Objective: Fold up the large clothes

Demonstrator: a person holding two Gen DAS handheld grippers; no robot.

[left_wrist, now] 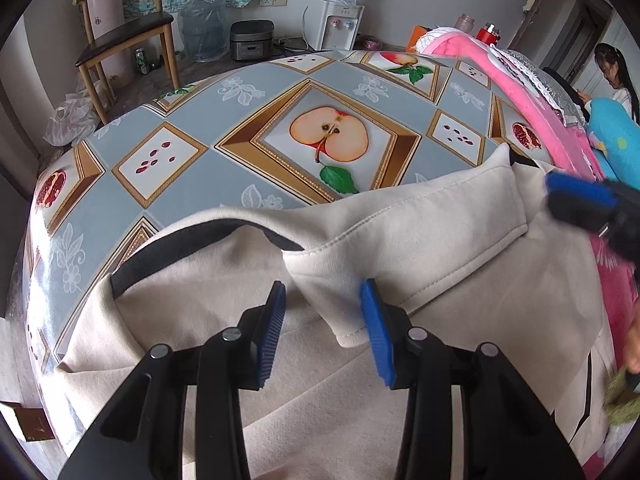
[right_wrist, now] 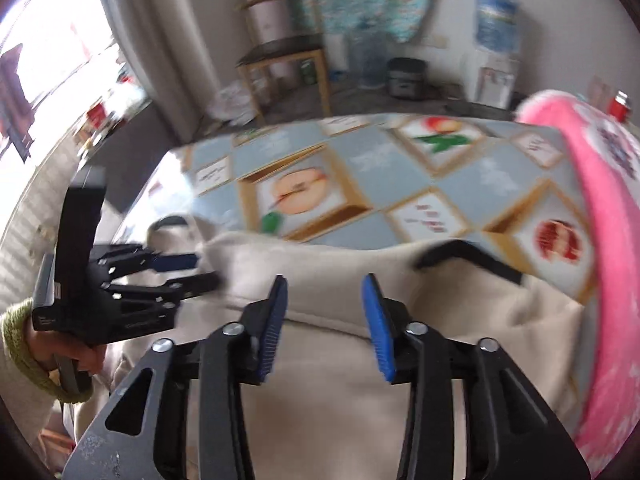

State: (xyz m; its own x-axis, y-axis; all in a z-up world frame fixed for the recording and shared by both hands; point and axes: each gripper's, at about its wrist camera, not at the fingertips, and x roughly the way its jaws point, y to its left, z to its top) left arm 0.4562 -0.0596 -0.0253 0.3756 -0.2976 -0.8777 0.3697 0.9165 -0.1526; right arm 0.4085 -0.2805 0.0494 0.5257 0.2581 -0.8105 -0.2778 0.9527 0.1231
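The beige garment (left_wrist: 400,240) lies on the bench (left_wrist: 224,184) with one flap folded over beside its black collar (left_wrist: 192,240), the left tool (left_wrist: 324,328) gripping a fold, the right tool (right_wrist: 324,320) open above it; further folds likely remain.

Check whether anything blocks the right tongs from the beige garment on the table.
Nothing visible does. The right tongs hover open just above the beige garment, only air between. The left tongs sit off to the side at its folded edge.
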